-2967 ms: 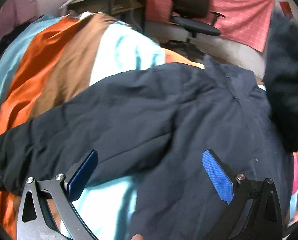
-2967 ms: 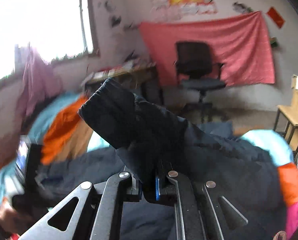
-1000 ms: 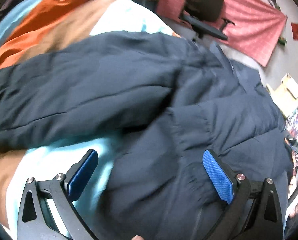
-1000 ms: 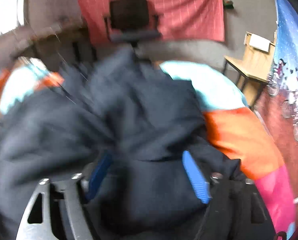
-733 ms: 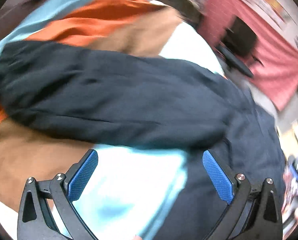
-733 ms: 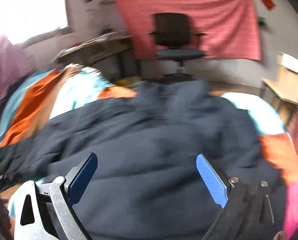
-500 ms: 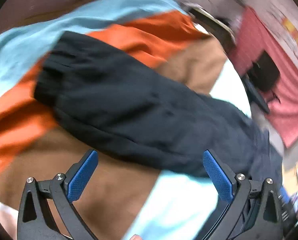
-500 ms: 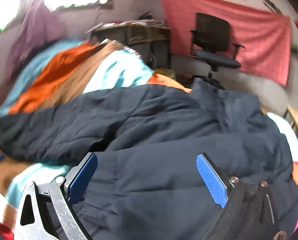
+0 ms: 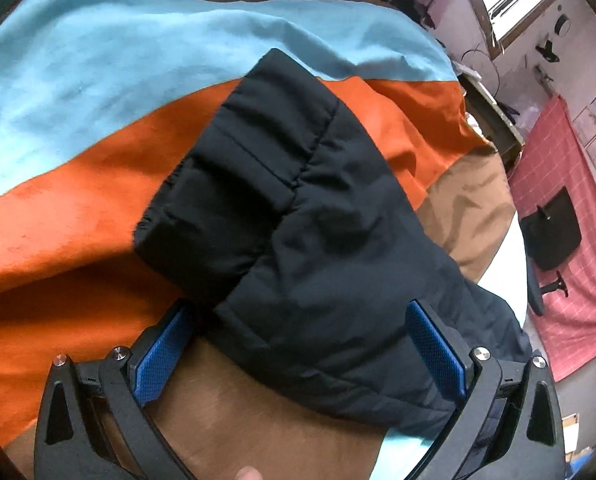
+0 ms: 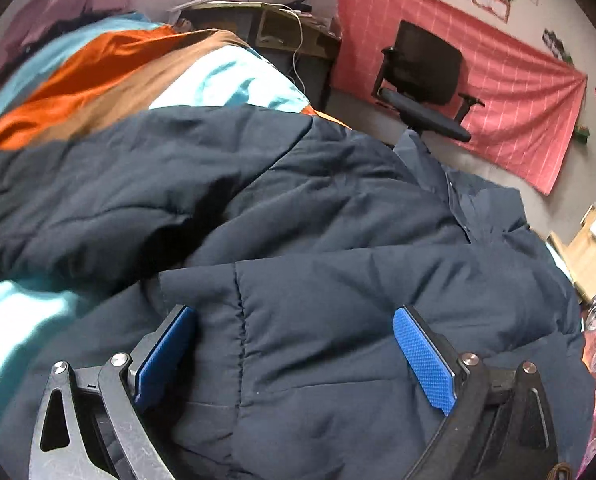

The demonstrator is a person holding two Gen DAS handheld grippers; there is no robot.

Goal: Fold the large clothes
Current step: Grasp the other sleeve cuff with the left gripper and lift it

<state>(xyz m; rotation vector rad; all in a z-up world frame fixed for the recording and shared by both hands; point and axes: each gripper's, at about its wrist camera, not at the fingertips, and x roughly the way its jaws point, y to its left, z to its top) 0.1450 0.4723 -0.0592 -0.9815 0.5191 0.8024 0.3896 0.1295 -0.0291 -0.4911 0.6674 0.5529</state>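
A dark navy padded jacket [image 10: 337, 240] lies spread on a bed with a striped blue, orange and brown cover [image 9: 98, 80]. Its sleeve [image 9: 317, 240] stretches across the orange and brown stripes and ends in a gathered cuff [image 9: 238, 168]. My left gripper [image 9: 298, 312] is open, and the sleeve just behind the cuff lies between its blue pads [image 9: 162, 356] without being squeezed. My right gripper [image 10: 294, 314] hovers over the jacket's quilted body. Its jaws are opening, with jacket fabric below them but not pinched.
A black office chair [image 10: 421, 76] stands beyond the bed in front of a red cloth [image 10: 517, 92] hung on the wall. A cluttered desk [image 10: 282, 28] is behind the bed's far corner. Wooden furniture [image 10: 593, 240] stands at the right.
The right gripper let go of the sleeve it had held up and opened wide over the jacket body. The left gripper swept along the other sleeve out to its cuff.
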